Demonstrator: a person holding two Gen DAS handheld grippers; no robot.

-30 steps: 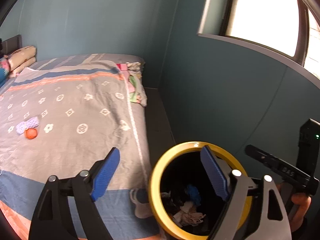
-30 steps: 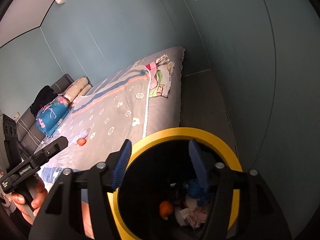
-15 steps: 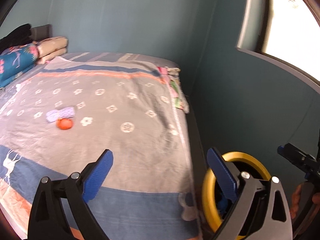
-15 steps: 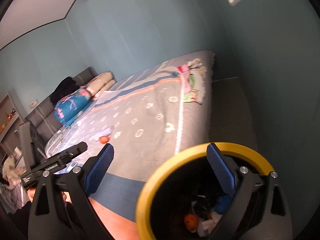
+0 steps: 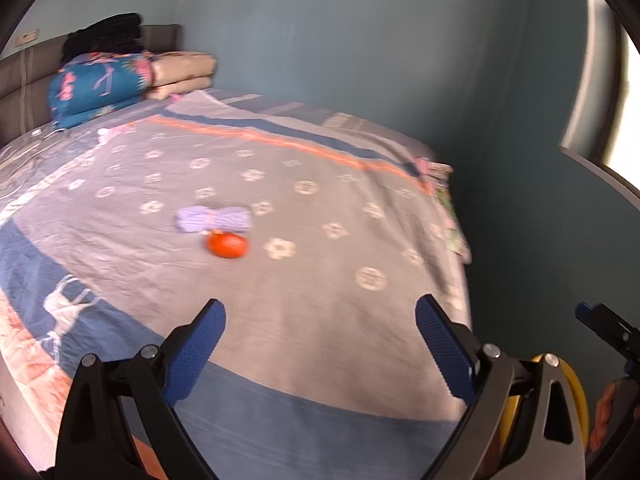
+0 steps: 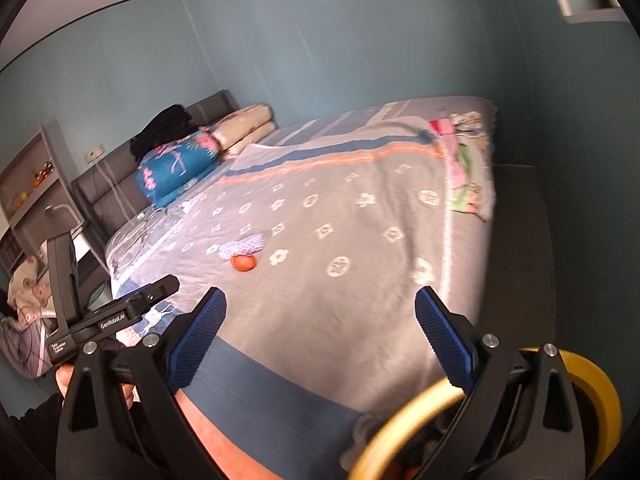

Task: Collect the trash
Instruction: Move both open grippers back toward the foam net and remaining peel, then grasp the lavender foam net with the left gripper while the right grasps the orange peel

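Observation:
A small orange fruit lies on the bed's grey patterned blanket, touching a crumpled purple-and-white wrapper just behind it. My left gripper hangs open over the near part of the blanket, well short of both, with nothing between its blue pads. My right gripper is open too and holds nothing. The yellow-rimmed black trash bin stands on the floor at the bed's near right corner, partly hidden behind each gripper's right finger.
Folded quilts and pillows are stacked at the headboard. A patterned cloth hangs over the bed's far right edge. A dark floor strip runs between bed and blue wall. A window is at right, shelves at left.
Both grippers have swung from above the bin's mouth toward the bed and opened wider. The bin has slid to the lower right corner; the orange fruit and wrapper are now near the middle.

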